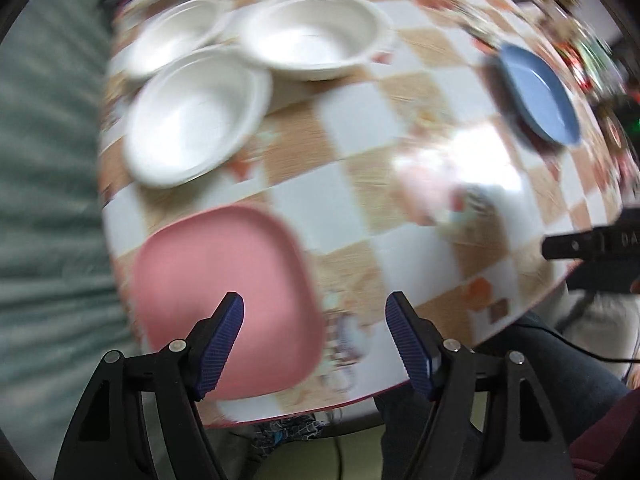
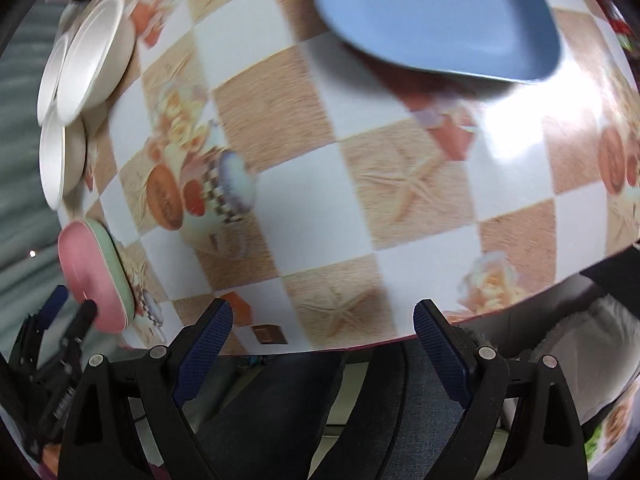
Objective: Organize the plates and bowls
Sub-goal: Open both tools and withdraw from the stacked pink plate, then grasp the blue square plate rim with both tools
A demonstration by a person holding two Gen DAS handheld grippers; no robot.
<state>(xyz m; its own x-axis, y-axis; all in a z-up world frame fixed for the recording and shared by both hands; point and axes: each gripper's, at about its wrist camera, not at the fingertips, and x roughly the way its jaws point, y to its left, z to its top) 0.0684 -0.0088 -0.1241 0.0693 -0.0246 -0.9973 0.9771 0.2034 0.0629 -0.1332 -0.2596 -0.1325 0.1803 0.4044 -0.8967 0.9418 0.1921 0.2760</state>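
Observation:
My left gripper hangs open over the near left corner of the table. Its left finger overlaps a pink square plate and nothing is pinched. In the right wrist view the pink plate lies on a green plate. Three white bowls crowd together behind it, and they show at the left edge in the right wrist view. A blue plate sits at the far right, also seen as a blue plate by the left wrist. My right gripper is open and empty above the table's near edge.
The table wears a checkered cloth with shell and starfish prints. A person's legs in dark trousers are under the near edge. Blurred clutter lines the far right side. A black tool body juts in at the right.

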